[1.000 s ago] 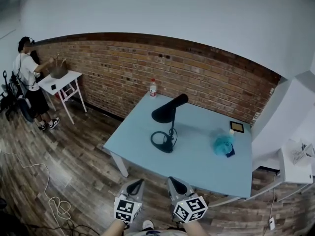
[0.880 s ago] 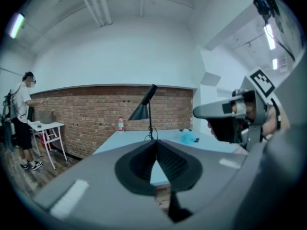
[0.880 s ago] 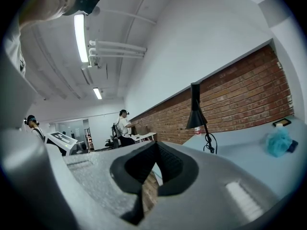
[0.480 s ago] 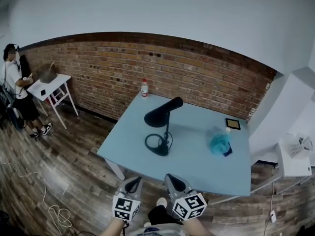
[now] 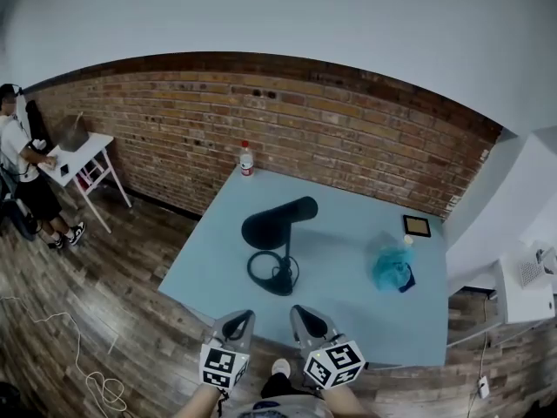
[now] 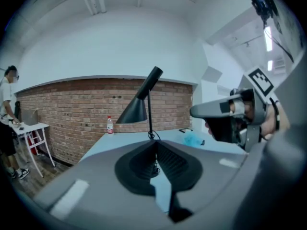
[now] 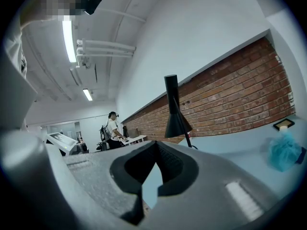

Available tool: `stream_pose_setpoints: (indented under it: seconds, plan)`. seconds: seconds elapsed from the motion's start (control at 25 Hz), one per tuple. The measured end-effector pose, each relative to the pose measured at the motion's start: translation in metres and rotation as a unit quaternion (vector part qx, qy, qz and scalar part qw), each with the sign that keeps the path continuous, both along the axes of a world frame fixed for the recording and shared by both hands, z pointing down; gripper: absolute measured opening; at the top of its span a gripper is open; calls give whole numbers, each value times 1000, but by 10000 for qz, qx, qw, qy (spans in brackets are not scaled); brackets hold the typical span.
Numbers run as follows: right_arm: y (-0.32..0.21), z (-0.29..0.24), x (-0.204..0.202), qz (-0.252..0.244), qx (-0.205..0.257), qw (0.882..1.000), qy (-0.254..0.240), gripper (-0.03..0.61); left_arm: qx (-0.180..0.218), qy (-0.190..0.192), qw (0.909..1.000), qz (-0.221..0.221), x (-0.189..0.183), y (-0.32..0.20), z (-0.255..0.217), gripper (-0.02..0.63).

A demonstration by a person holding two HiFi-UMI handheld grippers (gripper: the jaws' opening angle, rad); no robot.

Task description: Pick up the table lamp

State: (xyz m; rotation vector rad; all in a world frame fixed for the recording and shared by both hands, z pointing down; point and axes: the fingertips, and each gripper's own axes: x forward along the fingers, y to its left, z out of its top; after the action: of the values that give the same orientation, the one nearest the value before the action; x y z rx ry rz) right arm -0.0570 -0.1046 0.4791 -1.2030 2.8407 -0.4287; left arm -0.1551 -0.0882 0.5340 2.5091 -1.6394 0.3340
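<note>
left claw (image 5: pixel 238 322), right claw (image 5: pixel 305 315): both pressed together, empty, hovering side by side short of the surface (image 5: pixel 365 313) and pointing at the lamp, likely lining up a reach. table lamp (image 5: pixel 277 232): standing upright mid-surface, untouched. bottle (image 5: pixel 246 159): sitting at the far edge.

A pale blue table (image 5: pixel 348 307) fills the middle of the head view. A bottle (image 5: pixel 246 159) stands upright at its upper left corner, close to the brick wall (image 5: pixel 365 138). Right of centre lies a crumpled teal bag (image 5: pixel 391 268). Just above it in the frame, apart from it, a small dark-framed square (image 5: pixel 417 225) lies flat. At the left edge a person (image 5: pixel 24 177) stands at a white side table (image 5: pixel 87 146). A pale cord (image 5: pixel 77 347) loops over the wood floor (image 5: pixel 122 259) at lower left.
</note>
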Motion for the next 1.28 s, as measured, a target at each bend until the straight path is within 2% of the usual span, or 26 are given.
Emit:
stream_pose_setpoints:
  seconds: [0.2, 0.48, 0.76, 1.12, 1.16, 1.2, 1.28]
  plan:
    - [-54, 3, 1, -63, -55, 10000, 20, -2, -121, -22, 9999, 65, 8, -55, 5, -8]
    - [-110, 4, 3, -204, -59, 9998, 47, -2, -97, -80, 9999, 53, 16, -111, 12, -8]
    - [-137, 7, 1, -443, 57, 9990, 65, -2, -177, -21, 9998, -114, 17, -135, 29, -8]
    - [-153, 2, -8, -645, 224, 9976, 102, 2, -239, -21, 9997, 13, 22, -151, 35, -8]
    - [-155, 2, -10, -686, 214, 9974, 109, 6, -259, -26, 9997, 35, 22, -152, 37, -8]
    - [-157, 1, -13, -741, 200, 9970, 116, 53, -279, -27, 9996, 49, 22, -154, 39, -8]
    - [-160, 0, -17, -828, 201, 9963, 138, 69, -325, -12, 9994, 69, 22, -157, 43, -8]
